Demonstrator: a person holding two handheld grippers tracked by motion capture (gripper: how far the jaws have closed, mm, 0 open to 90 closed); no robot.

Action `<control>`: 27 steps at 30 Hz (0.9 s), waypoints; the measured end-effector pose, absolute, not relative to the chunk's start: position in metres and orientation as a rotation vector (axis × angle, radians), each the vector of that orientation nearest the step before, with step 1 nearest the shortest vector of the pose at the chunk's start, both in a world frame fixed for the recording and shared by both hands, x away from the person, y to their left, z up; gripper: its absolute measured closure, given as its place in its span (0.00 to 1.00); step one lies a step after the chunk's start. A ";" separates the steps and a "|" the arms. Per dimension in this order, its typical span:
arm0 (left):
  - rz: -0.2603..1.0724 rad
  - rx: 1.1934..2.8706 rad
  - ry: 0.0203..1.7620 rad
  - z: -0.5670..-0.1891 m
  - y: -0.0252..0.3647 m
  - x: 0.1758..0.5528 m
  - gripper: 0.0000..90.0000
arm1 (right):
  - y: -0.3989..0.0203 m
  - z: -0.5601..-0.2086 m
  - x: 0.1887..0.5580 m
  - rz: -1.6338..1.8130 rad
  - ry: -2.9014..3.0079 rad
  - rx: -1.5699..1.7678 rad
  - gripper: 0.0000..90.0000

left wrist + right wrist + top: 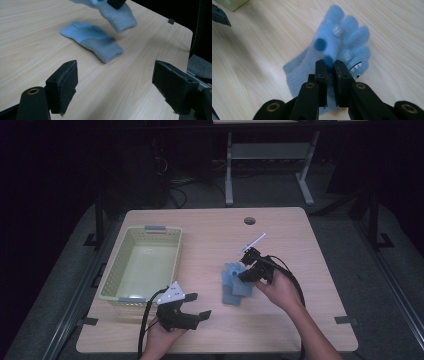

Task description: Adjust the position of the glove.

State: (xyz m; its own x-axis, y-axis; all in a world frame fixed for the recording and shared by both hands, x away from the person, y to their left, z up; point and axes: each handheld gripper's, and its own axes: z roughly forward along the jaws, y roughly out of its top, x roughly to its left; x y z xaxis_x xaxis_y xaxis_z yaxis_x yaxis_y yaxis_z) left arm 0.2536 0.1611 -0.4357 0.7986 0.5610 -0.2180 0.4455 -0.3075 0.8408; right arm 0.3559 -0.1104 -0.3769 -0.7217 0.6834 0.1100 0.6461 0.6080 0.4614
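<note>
Two light blue knit gloves are at the table's middle. My right gripper [245,276] [331,65] is shut on one glove [244,286] [342,37], which has dark dots and a small toothed face and hangs just above the wood. The other glove [229,296] [92,41] lies flat on the table beside it. In the left gripper view the held glove [117,15] dangles beyond the flat one. My left gripper [199,305] [117,82] stands open near the front edge, left of the gloves, with nothing between its jaws.
A pale green plastic basket [111,275] sits at the table's left, and it looks empty. A thin white stick [252,242] lies behind the right gripper. A round cable hole [249,220] is near the wooden table's [310,270] far edge.
</note>
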 end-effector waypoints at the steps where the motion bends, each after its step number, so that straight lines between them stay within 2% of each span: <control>1: 0.140 1.951 0.755 -0.436 0.161 0.254 0.23 | -0.110 -0.377 0.356 0.741 2.747 1.138 0.92; 27: 0.144 1.956 0.747 -0.436 0.161 0.253 0.23 | -0.083 -0.410 0.360 0.694 2.767 1.253 0.90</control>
State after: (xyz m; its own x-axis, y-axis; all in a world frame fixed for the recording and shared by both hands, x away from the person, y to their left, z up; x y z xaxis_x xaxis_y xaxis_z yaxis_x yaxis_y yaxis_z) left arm 0.2531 0.1606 -0.4356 0.8026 0.5580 -0.2109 0.4393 -0.3137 0.8418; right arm 0.3601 -0.0834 -0.4099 -0.6763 0.7199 0.1558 0.7082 0.5773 0.4064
